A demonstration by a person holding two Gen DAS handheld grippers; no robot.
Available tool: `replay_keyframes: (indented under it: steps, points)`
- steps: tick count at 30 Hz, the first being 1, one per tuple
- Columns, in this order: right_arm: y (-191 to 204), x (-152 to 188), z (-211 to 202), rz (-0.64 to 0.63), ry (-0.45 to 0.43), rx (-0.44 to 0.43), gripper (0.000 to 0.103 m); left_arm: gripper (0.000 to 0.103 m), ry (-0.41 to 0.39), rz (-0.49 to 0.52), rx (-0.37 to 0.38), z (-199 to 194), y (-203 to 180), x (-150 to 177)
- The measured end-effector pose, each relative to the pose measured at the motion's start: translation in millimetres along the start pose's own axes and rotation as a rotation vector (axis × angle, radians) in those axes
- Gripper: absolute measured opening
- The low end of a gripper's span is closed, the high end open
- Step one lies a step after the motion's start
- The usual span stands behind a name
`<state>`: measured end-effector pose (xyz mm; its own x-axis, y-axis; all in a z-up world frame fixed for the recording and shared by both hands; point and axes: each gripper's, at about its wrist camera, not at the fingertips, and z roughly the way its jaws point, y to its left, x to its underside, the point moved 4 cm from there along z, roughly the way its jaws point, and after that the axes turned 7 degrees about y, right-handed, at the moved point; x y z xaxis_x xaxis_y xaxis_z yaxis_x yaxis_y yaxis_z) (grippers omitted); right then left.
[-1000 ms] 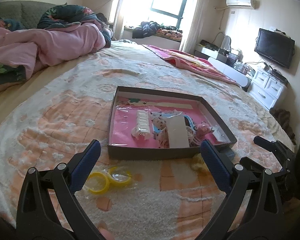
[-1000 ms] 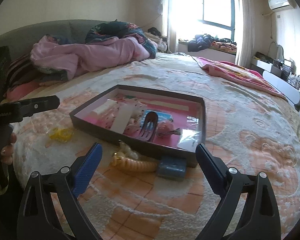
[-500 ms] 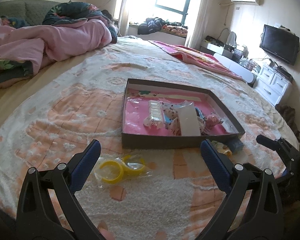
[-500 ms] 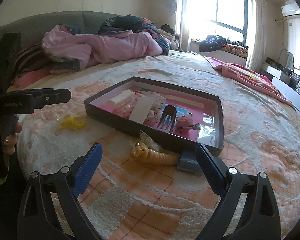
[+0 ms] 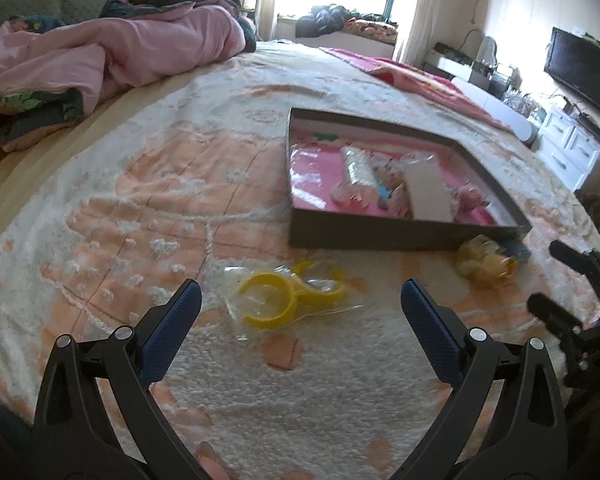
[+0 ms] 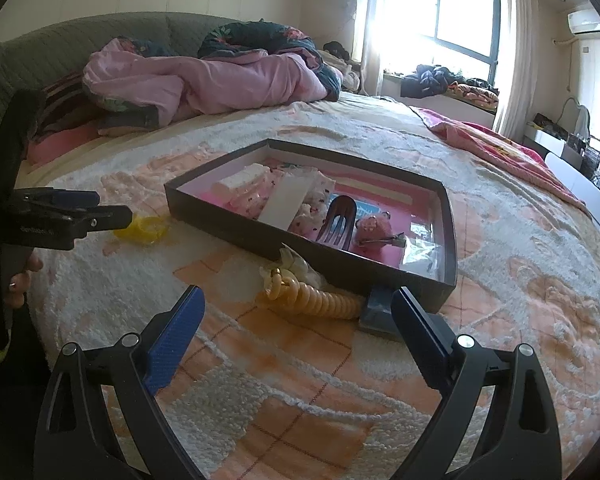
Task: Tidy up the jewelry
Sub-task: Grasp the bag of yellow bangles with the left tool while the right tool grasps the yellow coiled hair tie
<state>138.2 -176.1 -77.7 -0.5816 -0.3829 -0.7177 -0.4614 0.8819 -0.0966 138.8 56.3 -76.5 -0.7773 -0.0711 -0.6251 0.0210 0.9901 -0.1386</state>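
Note:
A dark shallow box (image 5: pixel 384 236) (image 6: pixel 236 224) with a pink lining lies on the bed and holds several hair accessories, among them a dark hair claw (image 6: pixel 337 222). Yellow rings in a clear bag (image 5: pixel 290 298) (image 6: pixel 146 229) lie on the blanket in front of the box. My left gripper (image 5: pixel 300 312) is open and empty, just short of that bag. A yellow spiral hair tie with a cream flower (image 6: pixel 308 292) (image 5: pixel 485 262) and a small blue pad (image 6: pixel 380 314) lie by the box's near wall. My right gripper (image 6: pixel 296 326) is open and empty just before the spiral tie.
A crumpled pink duvet (image 5: pixel 112 48) (image 6: pixel 204 80) lies at the head of the bed. A pink blanket (image 6: pixel 496 148) lies at the far right. A TV (image 5: pixel 584 74) and white drawers (image 5: pixel 572 152) stand beyond the bed's right side.
Both grippers have moved left and closer to the blanket. The yellow rings now sit between my left fingers. The spiral tie is nearer my right gripper. Both stay open.

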Motion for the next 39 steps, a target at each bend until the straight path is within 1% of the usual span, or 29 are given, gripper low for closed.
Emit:
replay_keyframes:
  steps: [2, 7, 11, 16, 17, 22, 23, 24, 25, 26, 27, 29, 31, 33, 39]
  points:
    - [-2, 1, 3, 0.001, 0.004, 0.006, 0.091, 0.091, 0.016, -0.009, -0.003, 6, 4, 2]
    - [-6, 5, 14, -0.007, 0.022, 0.027, 0.091, 0.091, 0.054, -0.043, 0.018, 21, 10, 3]
    - [-7, 6, 22, -0.045, 0.035, 0.077, 0.089, 0.091, 0.070, -0.047, 0.029, 30, 7, 2]
    - [-7, 7, 33, -0.102, 0.054, 0.125, 0.079, 0.091, 0.074, -0.035, 0.024, 38, -2, -1]
    - [-7, 7, 35, -0.113, 0.059, 0.132, 0.075, 0.091, 0.074, -0.032, 0.020, 40, -4, -1]
    - [-6, 4, 45, -0.148, 0.066, 0.141, 0.062, 0.091, 0.072, -0.026, 0.015, 45, -9, -4]
    - [-5, 3, 46, -0.152, 0.065, 0.140, 0.058, 0.089, 0.071, -0.027, 0.013, 45, -10, -4]
    - [-5, 2, 48, -0.156, 0.067, 0.121, 0.054, 0.088, 0.071, -0.026, 0.009, 45, -10, -4]
    - [-4, 2, 48, -0.159, 0.066, 0.104, 0.051, 0.082, 0.070, -0.023, 0.006, 45, -11, -5]
    - [-2, 2, 47, -0.164, 0.064, 0.094, 0.042, 0.079, 0.068, -0.021, 0.001, 45, -10, -5]
    - [1, 3, 47, -0.177, 0.063, 0.084, 0.035, 0.079, 0.069, -0.020, 0.003, 45, -10, -5]
    - [6, 5, 45, -0.198, 0.060, 0.090, 0.029, 0.076, 0.068, -0.018, 0.004, 44, -11, -6]
    - [7, 6, 44, -0.193, 0.059, 0.088, 0.028, 0.073, 0.063, -0.008, 0.005, 43, -12, -6]
    - [3, 5, 40, -0.161, 0.058, 0.064, 0.024, 0.072, 0.060, 0.008, 0.011, 41, -15, -5]
    - [-6, 3, 29, -0.056, 0.039, -0.042, 0.023, 0.071, 0.055, 0.027, 0.037, 36, -21, -4]
